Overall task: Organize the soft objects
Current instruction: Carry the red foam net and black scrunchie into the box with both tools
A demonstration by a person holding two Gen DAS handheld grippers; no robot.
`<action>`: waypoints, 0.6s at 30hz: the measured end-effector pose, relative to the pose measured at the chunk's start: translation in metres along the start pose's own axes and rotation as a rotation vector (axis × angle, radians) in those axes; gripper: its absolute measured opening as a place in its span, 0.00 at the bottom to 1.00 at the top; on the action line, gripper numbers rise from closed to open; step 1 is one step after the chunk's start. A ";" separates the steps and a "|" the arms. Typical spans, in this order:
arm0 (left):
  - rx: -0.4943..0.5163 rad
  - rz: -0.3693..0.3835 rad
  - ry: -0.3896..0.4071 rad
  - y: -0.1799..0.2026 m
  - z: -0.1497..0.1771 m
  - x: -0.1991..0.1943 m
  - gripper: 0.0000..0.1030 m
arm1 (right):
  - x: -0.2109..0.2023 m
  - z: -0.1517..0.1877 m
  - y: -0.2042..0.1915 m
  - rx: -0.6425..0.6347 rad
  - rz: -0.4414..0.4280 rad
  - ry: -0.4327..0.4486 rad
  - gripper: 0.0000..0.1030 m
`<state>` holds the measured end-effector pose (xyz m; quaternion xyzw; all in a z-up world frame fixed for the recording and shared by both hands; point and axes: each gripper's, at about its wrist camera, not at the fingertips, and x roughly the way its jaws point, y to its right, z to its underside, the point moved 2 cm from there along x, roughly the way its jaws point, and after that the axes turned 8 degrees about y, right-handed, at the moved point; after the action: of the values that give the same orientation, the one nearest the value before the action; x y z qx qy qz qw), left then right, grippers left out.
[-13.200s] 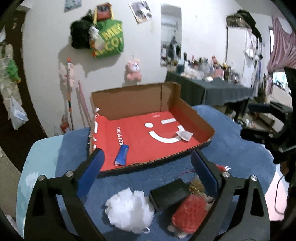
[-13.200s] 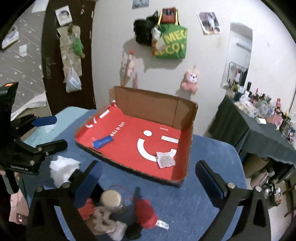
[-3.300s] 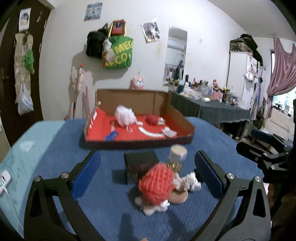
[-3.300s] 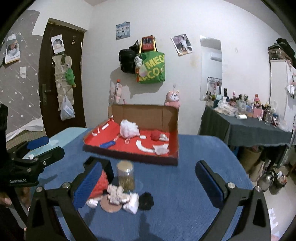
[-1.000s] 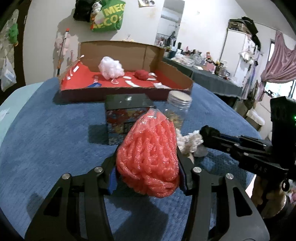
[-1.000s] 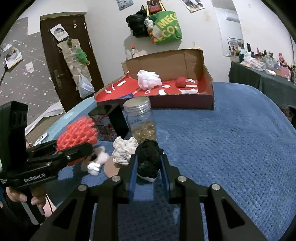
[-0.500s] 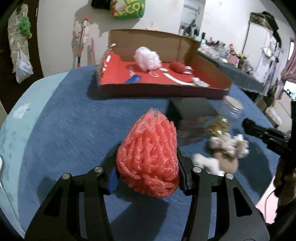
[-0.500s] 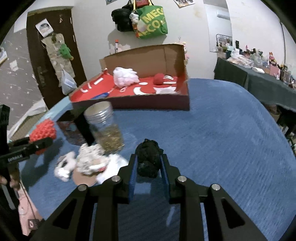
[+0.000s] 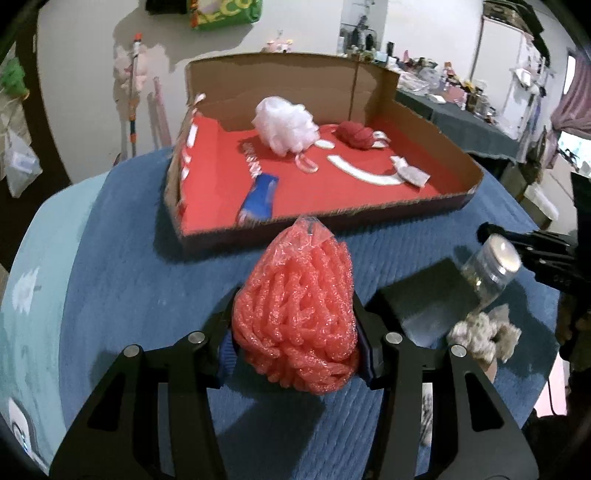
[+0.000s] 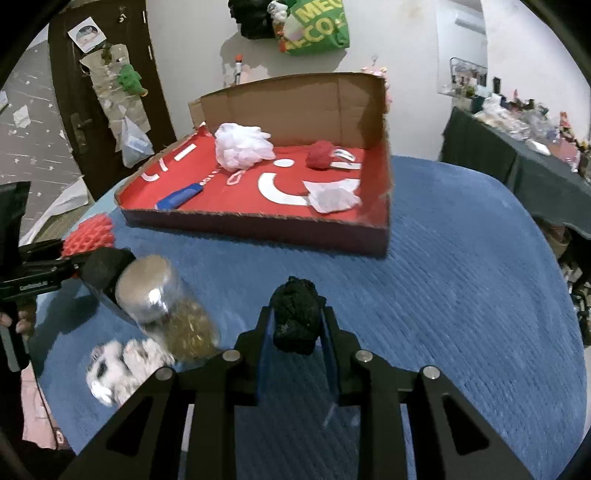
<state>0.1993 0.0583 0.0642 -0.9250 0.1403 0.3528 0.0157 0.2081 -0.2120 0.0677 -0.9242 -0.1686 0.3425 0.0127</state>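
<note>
1. grip, left: your left gripper (image 9: 295, 343) has its fingers partly closed, pads pressing both sides of the coral mesh bundle (image 9: 297, 317), which bulges above them and is wrapped in clear film gathered to a point at the far end. the bundle is held above the blue cloth (image 9: 140, 295).
2. grip, right: your right gripper (image 10: 295, 328) has its fingers drawn narrow, pinching the black soft lump (image 10: 297, 319) between them, also above the cloth.
3. near clutter: beside your left gripper, to its right, lie the dark box (image 9: 424, 295), the glass jar (image 9: 491, 269) with a metal lid, and a pale fuzzy toy (image 9: 484, 332), all blurred. in the right wrist view the jar (image 10: 166, 310) stands just behind the pale toy (image 10: 125, 362).
4. middle ground: the cardboard tray (image 9: 458, 199) with a red floor rests on the cloth beyond both grippers, its back flap upright.
5. tray contents: the white puff (image 9: 284, 125) sits toward the back, the red yarn ball (image 9: 356, 134) just to its right, apart from it. a blue tube (image 9: 258, 199) lies near the front left, a small white sachet (image 9: 410, 175) near the right wall.
6. far field: a green bag (image 10: 317, 26) hangs on the wall; a dark cluttered table (image 10: 517, 147) stands at right.
</note>
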 end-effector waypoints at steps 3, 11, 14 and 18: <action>0.015 0.034 0.015 0.002 -0.014 0.001 0.47 | 0.005 -0.010 -0.002 0.015 -0.053 -0.007 0.26; 0.025 0.149 0.028 0.017 -0.052 0.011 0.47 | 0.015 -0.047 -0.017 0.036 -0.170 0.009 0.26; 0.031 0.195 0.020 0.026 -0.070 0.025 0.47 | 0.021 -0.068 -0.021 0.025 -0.177 0.025 0.26; 0.044 0.228 -0.008 0.039 -0.096 0.052 0.47 | 0.041 -0.097 -0.022 0.014 -0.162 0.022 0.26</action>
<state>0.2877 -0.0043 0.1050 -0.9011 0.2523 0.3527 -0.0035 0.2927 -0.1690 0.1195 -0.9112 -0.2402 0.3313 0.0486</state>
